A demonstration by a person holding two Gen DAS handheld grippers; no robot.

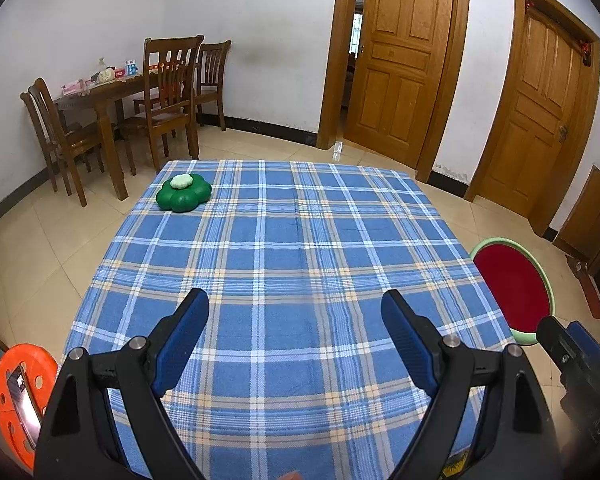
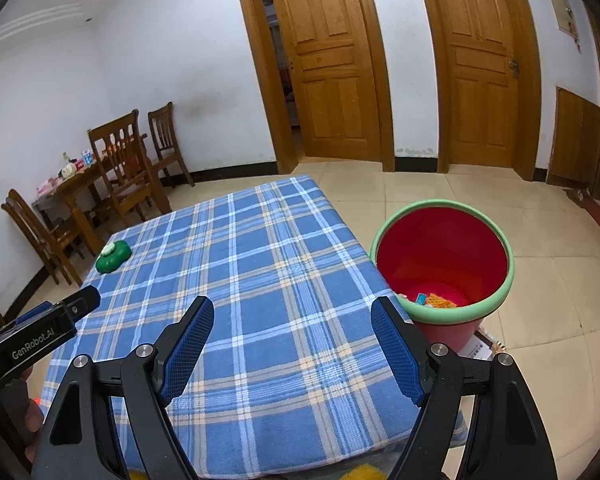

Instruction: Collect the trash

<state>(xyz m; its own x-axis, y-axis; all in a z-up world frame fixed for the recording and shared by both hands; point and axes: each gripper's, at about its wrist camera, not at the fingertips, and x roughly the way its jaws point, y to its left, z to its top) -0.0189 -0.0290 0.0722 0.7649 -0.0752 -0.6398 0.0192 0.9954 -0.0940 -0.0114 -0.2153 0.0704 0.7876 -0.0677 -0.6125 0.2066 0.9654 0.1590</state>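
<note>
A red bin with a pale green rim (image 2: 443,258) stands on the floor to the right of the table, with orange and blue scraps lying at its bottom; its rim (image 1: 540,276) also shows at the right edge of the left wrist view. My left gripper (image 1: 296,310) hangs open above the near part of the blue plaid tablecloth (image 1: 292,248), nothing between its fingers. My right gripper (image 2: 292,314) is open too, over the cloth's near right part, just left of the bin. A green flower-shaped object (image 1: 184,193) with a white top sits at the table's far left corner.
An orange perforated disc (image 1: 20,396) with a phone on it lies low at the left. A wooden dining table with chairs (image 1: 112,116) stands at the back left. Two wooden doors (image 1: 400,60) are in the far wall, one ajar. Paper lies on the floor under the bin (image 2: 478,350).
</note>
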